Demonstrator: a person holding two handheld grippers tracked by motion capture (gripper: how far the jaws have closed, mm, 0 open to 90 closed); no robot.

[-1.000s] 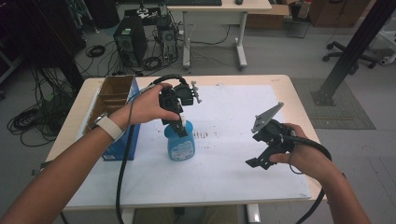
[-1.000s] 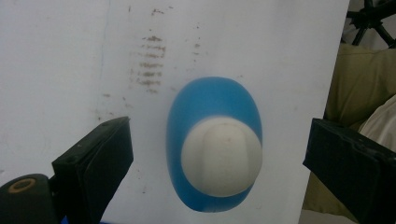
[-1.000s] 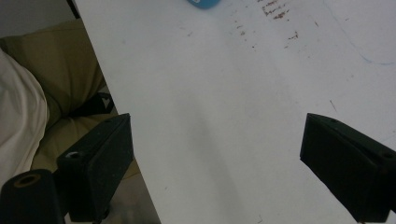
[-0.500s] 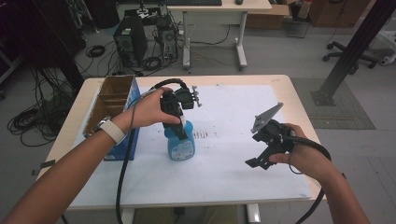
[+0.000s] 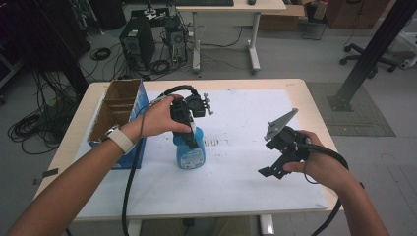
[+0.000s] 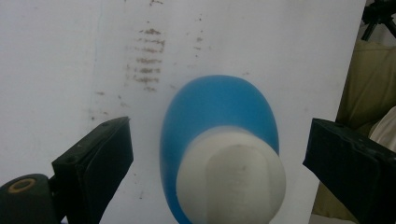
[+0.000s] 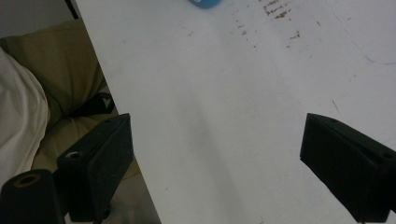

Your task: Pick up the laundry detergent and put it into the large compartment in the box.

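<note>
Nearest the person's edge of the bench (image 5: 305,91), toward its right side, the right tool (image 5: 271,164) is held in one hand above the white sheet (image 5: 236,177) that covers most of the bench top. Its two black jaws stand wide apart with nothing between them, and a grey three-cornered plate rises from its top.

Farther in, left of the middle of the bench, stands one blue bottle (image 5: 191,153). It is upright on the white sheet, made of bright blue plastic with a rounded, oval body, a paler printed label on its side, and a wide white cap on top. From the left gripper view the bottle (image 6: 219,135) is seen from directly above, its white cap close to the camera and the blue shoulders spreading out beneath it.

The left tool (image 5: 189,135) is held above the bottle, pointing downward. Its two jaws are spread wide, one on each side of the cap, and neither touches it. Just beyond the bottle, a patch of small brown smudges marks the sheet.

At the far left corner of the bench sits one open cardboard box (image 5: 115,110) with blue sides, just beside the left forearm.

Count: one bottle, one box, two tools.
</note>
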